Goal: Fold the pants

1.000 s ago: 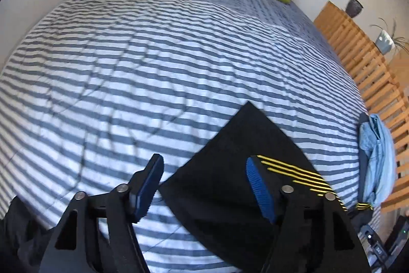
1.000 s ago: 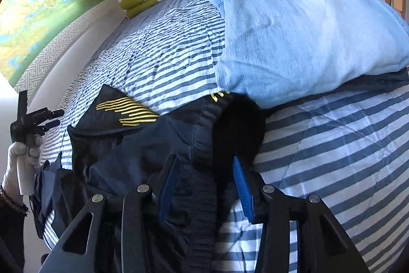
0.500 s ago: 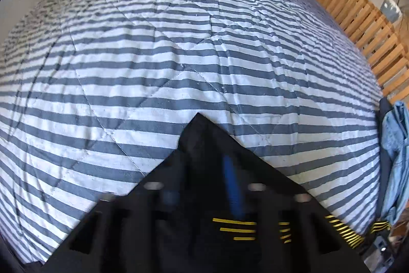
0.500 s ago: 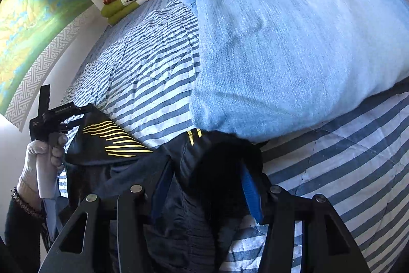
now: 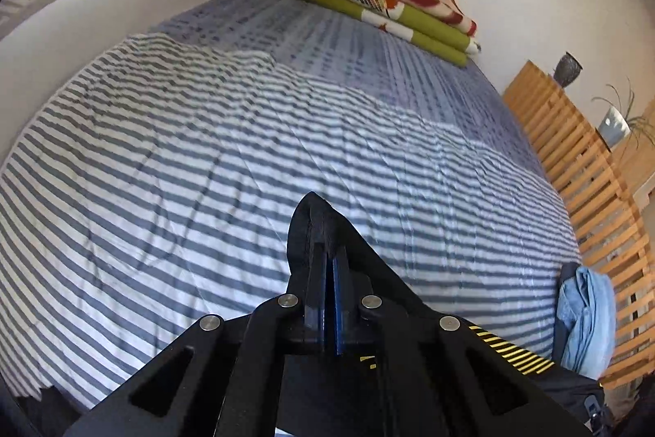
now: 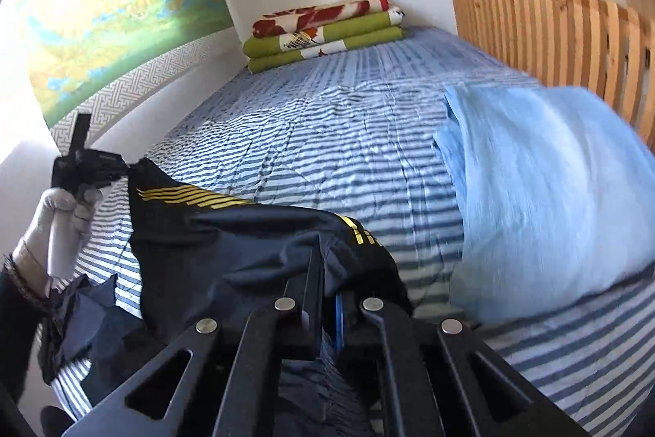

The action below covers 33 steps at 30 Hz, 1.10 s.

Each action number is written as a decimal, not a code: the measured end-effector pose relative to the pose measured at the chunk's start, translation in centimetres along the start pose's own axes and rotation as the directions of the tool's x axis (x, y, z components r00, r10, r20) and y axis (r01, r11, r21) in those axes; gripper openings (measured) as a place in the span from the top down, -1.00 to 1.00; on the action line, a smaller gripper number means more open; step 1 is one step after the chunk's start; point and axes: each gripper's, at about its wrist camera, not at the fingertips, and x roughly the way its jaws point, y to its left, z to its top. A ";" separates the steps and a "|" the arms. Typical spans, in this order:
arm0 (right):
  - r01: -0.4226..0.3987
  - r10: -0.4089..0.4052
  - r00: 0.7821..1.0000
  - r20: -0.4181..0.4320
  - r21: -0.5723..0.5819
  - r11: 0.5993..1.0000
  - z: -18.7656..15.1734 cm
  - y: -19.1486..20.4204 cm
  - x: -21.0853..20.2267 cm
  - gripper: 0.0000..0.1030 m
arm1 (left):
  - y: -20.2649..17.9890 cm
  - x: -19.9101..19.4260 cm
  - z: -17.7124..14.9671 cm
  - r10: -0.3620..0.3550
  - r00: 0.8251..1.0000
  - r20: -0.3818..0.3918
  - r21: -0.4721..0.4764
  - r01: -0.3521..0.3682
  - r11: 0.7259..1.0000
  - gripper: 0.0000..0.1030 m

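The black pants (image 6: 245, 244) with yellow stripes hang lifted over the striped bed (image 6: 348, 134), stretched between both grippers. My left gripper (image 5: 327, 265) is shut on a corner of the black fabric (image 5: 311, 216), which pokes up past the fingertips. From the right wrist view that left gripper (image 6: 88, 166) sits at the far left, held by a gloved hand (image 6: 61, 220). My right gripper (image 6: 325, 273) is shut on the pants' other end, near the elastic waistband (image 6: 327, 375).
Light blue folded jeans (image 6: 544, 199) lie on the bed just right of my right gripper. Folded green and red blankets (image 6: 323, 31) sit at the far end. A wooden slatted headboard (image 6: 552, 31) runs along the right, with a vase and plant on top.
Both grippers went from open around the pants to shut on them. Both have lifted the fabric off the bed, and the views have tilted up toward the far wall.
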 end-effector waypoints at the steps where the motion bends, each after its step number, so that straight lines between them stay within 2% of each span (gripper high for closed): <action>1: 0.031 -0.031 1.000 0.007 -0.031 0.999 0.7 0.6 0.6 0.93 | 0.3 0.1 1.1 0.015 1.000 0.015 -0.009 -0.015 1.000 0.97; 3: 0.056 -0.056 0.998 0.000 -0.044 0.998 2.1 1.0 2.5 0.93 | 1.0 0.8 2.7 0.047 0.999 0.017 -0.030 -0.047 0.998 0.95; 4: 0.060 -0.061 0.998 -0.029 -0.044 0.997 2.5 1.0 4.0 0.92 | 1.3 1.5 3.1 0.060 0.998 -0.011 -0.039 -0.060 0.997 0.91; 6: 0.096 -0.102 0.983 -0.155 -0.044 0.994 3.0 0.4 7.1 0.66 | 1.7 1.8 3.2 0.065 0.997 -0.048 -0.051 -0.067 0.996 0.63; 7: 0.111 -0.119 0.969 -0.217 -0.052 0.993 2.9 0.2 8.1 0.60 | 1.7 1.4 3.0 0.058 0.997 -0.044 -0.039 -0.060 0.997 0.43; 8: 0.118 -0.130 0.962 -0.240 -0.064 0.991 2.8 0.0 8.1 0.58 | 1.6 1.2 2.6 0.058 0.997 -0.041 -0.020 -0.059 0.998 0.30; 10: 0.124 -0.141 0.962 -0.235 -0.087 0.988 2.2 -0.1 7.0 0.56 | 1.5 -0.2 1.5 0.053 0.997 -0.053 0.026 -0.051 0.998 0.29; 13: 0.063 -0.077 0.963 -0.258 -0.063 0.996 0.9 -0.4 4.1 0.55 | 2.1 -3.8 -1.4 0.029 0.997 -0.065 0.076 -0.024 0.997 0.28; 17: 0.015 -0.031 0.947 -0.318 -0.052 0.999 -2.7 0.2 0.3 0.54 | 4.4 -9.5 -7.0 0.019 0.995 -0.095 0.138 -0.005 0.990 0.09; 22: 0.011 -0.017 0.928 -0.372 -0.020 1.000 -9.5 1.4 -4.3 0.41 | 9.0 -14.6 -16.5 0.018 0.980 -0.200 0.145 0.011 0.989 -0.01; 25: 0.026 -0.018 0.917 -0.398 0.013 1.000 -13.0 1.6 -5.9 0.38 | 11.0 -15.5 -22.1 0.003 0.962 -0.274 0.123 0.032 0.992 -0.06; 29: 0.017 0.021 0.916 -0.402 0.089 0.996 -15.8 1.6 -6.5 0.27 | 11.8 -14.9 -29.1 -0.056 0.921 -0.384 0.084 0.096 0.992 -0.08; 33: 0.032 0.008 0.917 -0.399 0.092 0.995 -17.5 2.2 -6.5 0.14 | 10.6 -14.5 -33.3 -0.079 0.894 -0.440 0.088 0.131 0.988 -0.10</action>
